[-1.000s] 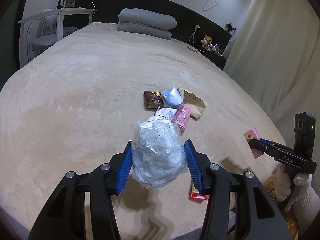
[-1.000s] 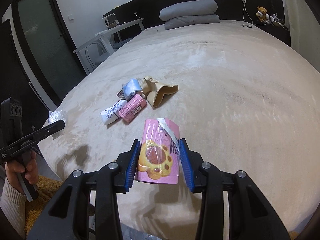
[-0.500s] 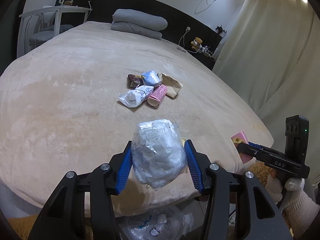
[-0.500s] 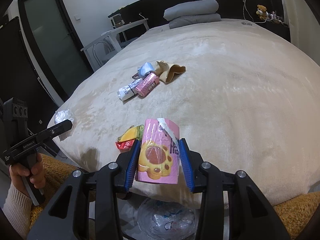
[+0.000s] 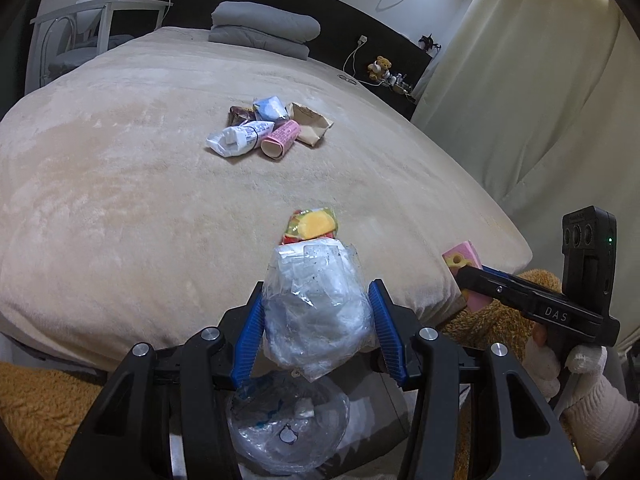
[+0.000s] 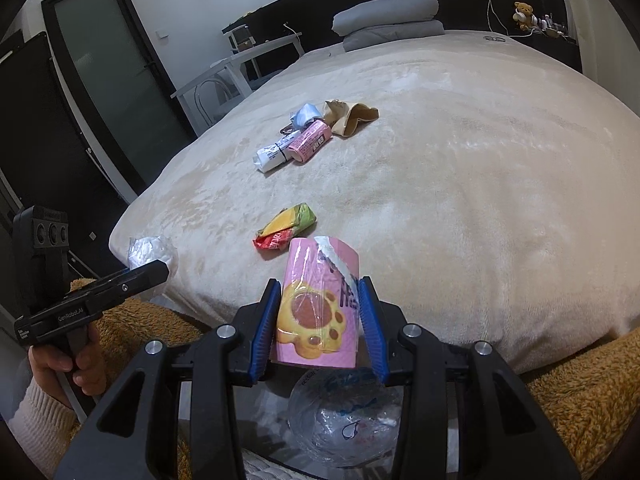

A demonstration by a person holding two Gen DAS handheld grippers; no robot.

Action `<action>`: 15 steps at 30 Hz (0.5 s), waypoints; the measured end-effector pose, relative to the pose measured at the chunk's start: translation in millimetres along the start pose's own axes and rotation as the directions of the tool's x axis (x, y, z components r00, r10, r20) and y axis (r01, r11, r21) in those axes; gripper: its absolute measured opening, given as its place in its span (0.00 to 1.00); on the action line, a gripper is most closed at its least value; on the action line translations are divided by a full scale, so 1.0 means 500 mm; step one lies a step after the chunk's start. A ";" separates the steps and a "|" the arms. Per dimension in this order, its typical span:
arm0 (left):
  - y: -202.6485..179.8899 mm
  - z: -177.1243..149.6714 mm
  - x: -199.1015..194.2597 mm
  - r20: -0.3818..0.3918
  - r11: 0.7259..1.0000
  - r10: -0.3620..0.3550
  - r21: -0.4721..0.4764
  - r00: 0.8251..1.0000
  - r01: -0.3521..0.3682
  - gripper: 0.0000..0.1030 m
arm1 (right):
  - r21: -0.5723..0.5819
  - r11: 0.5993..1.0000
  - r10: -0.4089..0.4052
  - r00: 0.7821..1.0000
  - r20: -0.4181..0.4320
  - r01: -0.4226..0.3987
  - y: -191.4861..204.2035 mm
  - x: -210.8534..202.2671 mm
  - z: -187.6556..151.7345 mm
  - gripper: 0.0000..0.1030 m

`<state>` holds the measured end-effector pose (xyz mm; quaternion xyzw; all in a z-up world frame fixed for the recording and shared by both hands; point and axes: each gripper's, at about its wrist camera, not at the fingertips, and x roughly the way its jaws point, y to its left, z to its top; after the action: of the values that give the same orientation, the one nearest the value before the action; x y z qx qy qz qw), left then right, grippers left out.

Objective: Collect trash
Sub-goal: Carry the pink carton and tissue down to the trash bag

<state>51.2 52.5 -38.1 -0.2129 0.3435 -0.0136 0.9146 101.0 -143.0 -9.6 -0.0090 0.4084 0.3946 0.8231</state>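
Clear crumpled plastic wad (image 5: 316, 312) pinched between the blue pads of the left gripper (image 5: 318, 336), hanging off the near edge of the bed (image 5: 120, 208) and just above the bag-lined bin (image 5: 288, 428) on the floor. Pink paw-print packet (image 6: 316, 308) clamped upright in the right gripper (image 6: 320, 328), likewise over the bin (image 6: 344, 428), whose clear liner shows a few scraps inside. Both claws closed on their loads, pads pressing on both sides, nothing slack.

Step in hand, by the look of it: the drop-off, with both pieces brought to the bin and neither let go yet.

Next move calls for lining each piece up squarely over the liner mouth, then spreading the jaws so each falls in. Light, springy stuff, so likely to cling to a pad or drift; worth lowering close to the mouth first and releasing one at a time.

Left on the bed: yellow-green wrapper (image 6: 286, 226) near the edge, and farther in a small heap (image 5: 268, 130) of a white packet, pink roll, blue wrapper, brown wrapper and tan paper bag, touching one another. Several more trips to go, probably.
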 end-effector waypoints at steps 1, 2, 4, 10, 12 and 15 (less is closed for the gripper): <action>-0.004 -0.008 0.002 -0.009 1.000 -0.009 -0.005 1.000 0.009 0.48 | 0.003 1.000 0.005 1.000 -0.004 -0.004 0.001 -0.001 -0.005 0.39; -0.009 -0.016 0.004 -0.018 1.000 -0.014 -0.005 1.000 0.013 0.48 | 0.006 1.000 0.010 1.000 -0.008 -0.010 0.003 -0.002 -0.010 0.39; -0.020 -0.029 0.011 -0.038 1.000 -0.011 0.004 0.999 0.011 0.48 | 0.007 1.000 0.016 1.000 -0.018 -0.016 0.007 -0.004 -0.020 0.39; -0.040 -0.059 0.027 -0.087 1.000 -0.020 0.010 0.996 0.021 0.48 | 0.001 1.000 0.021 0.999 -0.046 -0.021 0.018 -0.007 -0.051 0.39; -0.042 -0.069 0.032 -0.107 1.000 -0.018 0.005 0.994 0.019 0.48 | 0.008 1.000 0.025 0.998 -0.064 -0.024 0.018 -0.004 -0.061 0.39; -0.046 -0.082 0.042 -0.136 1.000 -0.019 -0.001 0.991 0.019 0.48 | 0.011 1.000 0.021 0.995 -0.099 -0.020 0.019 0.005 -0.078 0.39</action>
<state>44.3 12.5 -69.6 -0.2147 0.4031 -0.0366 0.8889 69.7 -148.0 -34.2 -0.0203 0.4506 0.3999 0.7979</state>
